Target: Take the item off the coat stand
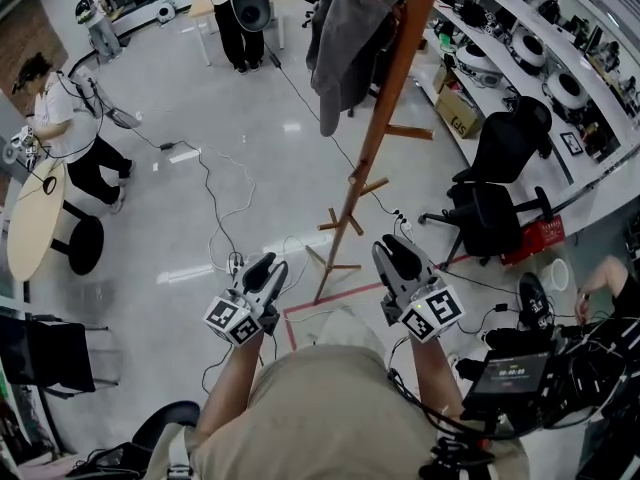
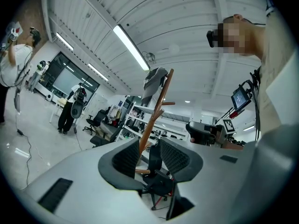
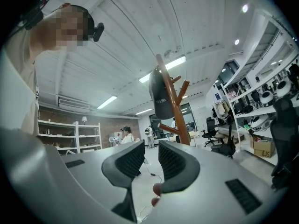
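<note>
A grey garment (image 1: 343,38) hangs from the top pegs of a tall wooden coat stand (image 1: 375,138) just ahead of me. Both grippers are held level in front of its base, short of the pole. In the head view my left gripper (image 1: 266,266) is left of the pole and my right gripper (image 1: 393,254) is right of it. In the left gripper view the jaws of the left gripper (image 2: 150,156) stand apart, with the stand (image 2: 156,108) and garment (image 2: 154,80) far beyond. The right gripper (image 3: 150,158) is open too, and its view shows the garment (image 3: 161,94) on the stand (image 3: 174,111).
Black office chairs (image 1: 498,173) stand right of the stand, before shelves of equipment (image 1: 545,58) and a cardboard box (image 1: 462,113). Cables (image 1: 215,193) trail over the floor. A round table (image 1: 35,218) and a person (image 1: 60,128) are at the left, with more people (image 1: 238,18) at the back.
</note>
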Motion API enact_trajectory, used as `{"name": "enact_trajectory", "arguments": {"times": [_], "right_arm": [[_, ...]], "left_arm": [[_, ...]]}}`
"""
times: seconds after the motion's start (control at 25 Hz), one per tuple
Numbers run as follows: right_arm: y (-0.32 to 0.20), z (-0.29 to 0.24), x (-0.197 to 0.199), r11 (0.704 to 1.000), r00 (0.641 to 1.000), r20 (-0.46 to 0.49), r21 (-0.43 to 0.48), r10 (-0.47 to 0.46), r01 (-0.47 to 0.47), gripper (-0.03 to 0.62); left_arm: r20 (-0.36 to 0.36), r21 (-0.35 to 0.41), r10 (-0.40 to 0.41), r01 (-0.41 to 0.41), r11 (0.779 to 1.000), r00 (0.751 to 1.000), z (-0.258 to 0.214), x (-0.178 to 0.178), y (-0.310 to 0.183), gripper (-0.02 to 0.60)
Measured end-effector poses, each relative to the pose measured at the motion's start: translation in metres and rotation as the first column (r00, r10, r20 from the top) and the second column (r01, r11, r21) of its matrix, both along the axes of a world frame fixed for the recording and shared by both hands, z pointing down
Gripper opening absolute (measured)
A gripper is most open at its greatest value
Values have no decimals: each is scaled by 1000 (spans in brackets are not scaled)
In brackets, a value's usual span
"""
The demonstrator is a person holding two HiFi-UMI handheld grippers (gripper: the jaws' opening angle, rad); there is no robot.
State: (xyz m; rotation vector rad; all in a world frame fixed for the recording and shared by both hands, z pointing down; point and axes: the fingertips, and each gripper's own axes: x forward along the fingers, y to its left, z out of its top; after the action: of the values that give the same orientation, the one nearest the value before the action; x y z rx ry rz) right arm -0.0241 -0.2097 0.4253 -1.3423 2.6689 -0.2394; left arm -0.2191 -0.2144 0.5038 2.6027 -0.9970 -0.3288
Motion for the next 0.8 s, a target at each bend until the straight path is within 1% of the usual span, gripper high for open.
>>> {"name": "enact_trajectory", "arguments": {"times": [0.12,0.32,0.6,0.72,0.8], "right_arm": [[-12,1,7,1000,1000,8,0,-11,11,97],[-37,-1,18,999,999,13,4,-45,45,97],[-70,-11,41,996,996,18,-3,-92,92,97],[-81,-14,50,995,994,23,-2,-103,103,97],[-86,-15,54,994,993,29,-1,-113,113,97]], "left_arm": [[12,0,-17,17,1000,1000,-2,4,-10,155],[26,29,-42,42,999,999,-14,18,-30,155],[35,28,-93,92,995,995,-31,40,-62,155],[37,39,-131,130,991,991,-44,48,-75,155],[50,66,-161,158,985,986,-54,53,-83,155]]}}
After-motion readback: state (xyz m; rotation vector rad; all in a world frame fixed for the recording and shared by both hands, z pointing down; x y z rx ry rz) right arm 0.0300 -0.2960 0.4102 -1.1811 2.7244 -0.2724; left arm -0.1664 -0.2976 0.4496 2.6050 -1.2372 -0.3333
